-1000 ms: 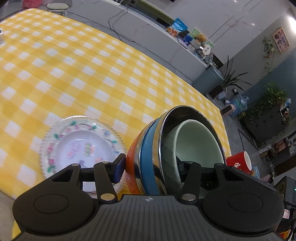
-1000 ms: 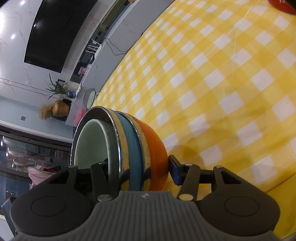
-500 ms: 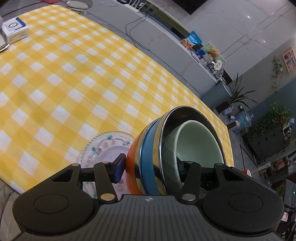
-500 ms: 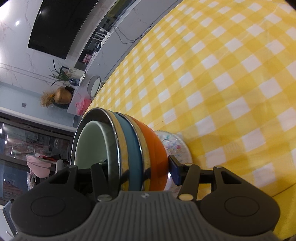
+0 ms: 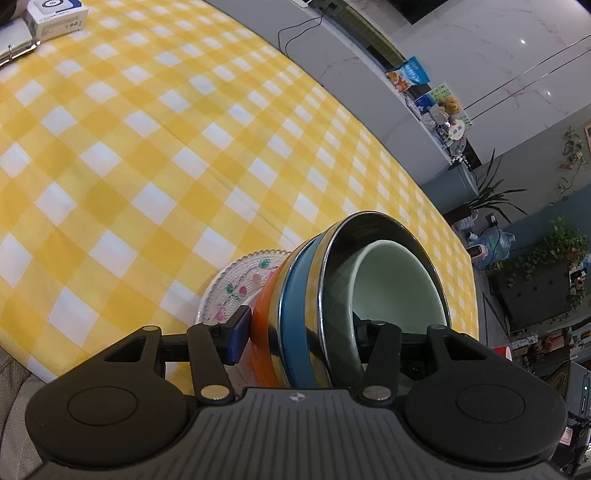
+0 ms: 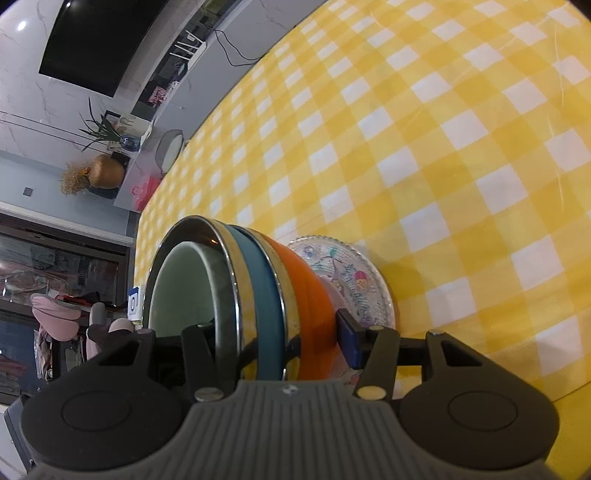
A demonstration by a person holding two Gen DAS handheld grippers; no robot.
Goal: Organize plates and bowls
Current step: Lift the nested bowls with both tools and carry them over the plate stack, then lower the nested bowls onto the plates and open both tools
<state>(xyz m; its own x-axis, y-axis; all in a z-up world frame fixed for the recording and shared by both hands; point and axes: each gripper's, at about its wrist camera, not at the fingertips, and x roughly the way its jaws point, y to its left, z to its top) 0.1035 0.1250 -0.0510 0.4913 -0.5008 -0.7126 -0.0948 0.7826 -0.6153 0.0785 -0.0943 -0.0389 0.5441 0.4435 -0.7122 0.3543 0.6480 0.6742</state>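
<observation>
Behind bowl stack [image 5: 306, 306], plate [image 6: 354, 277], left-only box [image 5: 55, 16]

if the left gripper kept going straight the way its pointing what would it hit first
Probably the yellow checked tablecloth beyond the patterned glass plate. The left gripper is already clamped on the nested bowl stack; depth is unclear.

My left gripper [image 5: 299, 332] is clamped across the near rim of the bowl stack [image 5: 295, 306]: its blue-padded left finger presses the orange outer wall, while its right finger reaches inside the pale green inner bowl. My right gripper [image 6: 277, 332] grips the same stack [image 6: 258, 295] from the opposite side, mirrored, with its blue-padded right finger on the orange wall and its left finger inside. Both sets of jaws stand wide, filled by the stack's thickness.
</observation>
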